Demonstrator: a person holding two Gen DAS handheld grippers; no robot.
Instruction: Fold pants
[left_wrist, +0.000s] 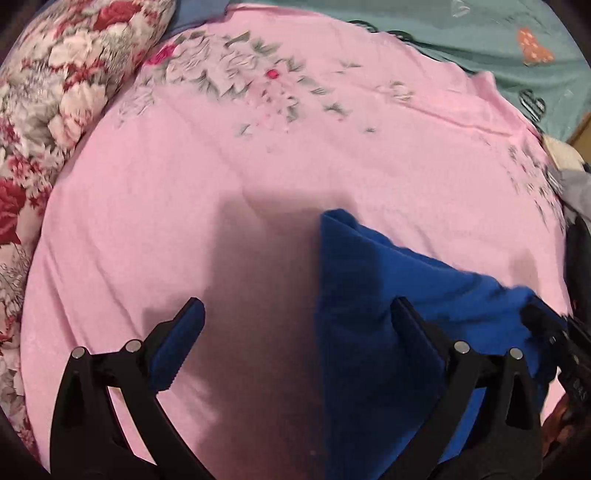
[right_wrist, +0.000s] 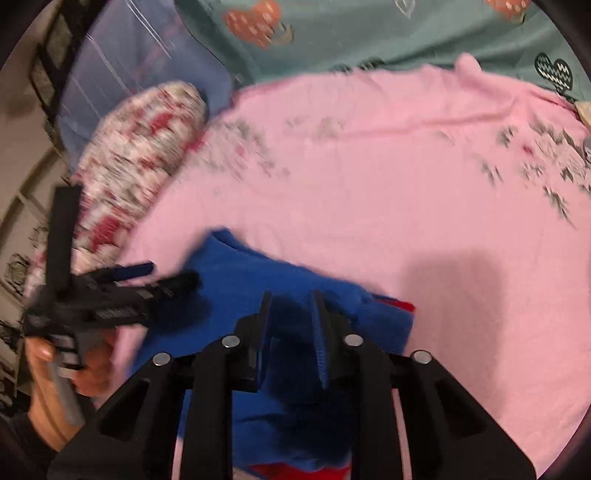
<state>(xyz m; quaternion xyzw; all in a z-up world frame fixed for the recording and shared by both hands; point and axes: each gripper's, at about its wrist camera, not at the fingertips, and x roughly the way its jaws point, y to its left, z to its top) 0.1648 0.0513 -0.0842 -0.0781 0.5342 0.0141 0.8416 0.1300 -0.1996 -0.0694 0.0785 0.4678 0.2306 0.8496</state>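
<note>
The blue pants (left_wrist: 369, 295) lie bunched on the pink sheet (left_wrist: 258, 166), low and right in the left wrist view. My left gripper (left_wrist: 297, 308) hangs open and empty above the sheet, its right finger over the pants' left edge. In the right wrist view the pants (right_wrist: 240, 273) show a red trim (right_wrist: 400, 306). My right gripper (right_wrist: 291, 301) has its jaws close together with a fold of blue cloth pinched between them. The left gripper (right_wrist: 166, 275) appears there at the left, blurred, held by a hand (right_wrist: 88, 369). The right gripper (left_wrist: 546, 325) shows at the pants' right end.
A floral bolster (left_wrist: 55, 92) lies along the left of the sheet, seen again as a floral bolster (right_wrist: 140, 155). A teal blanket (right_wrist: 369, 33) with heart prints covers the far side. A blue pillow (right_wrist: 140, 62) sits behind the bolster. More clothes (left_wrist: 576, 192) lie at the right edge.
</note>
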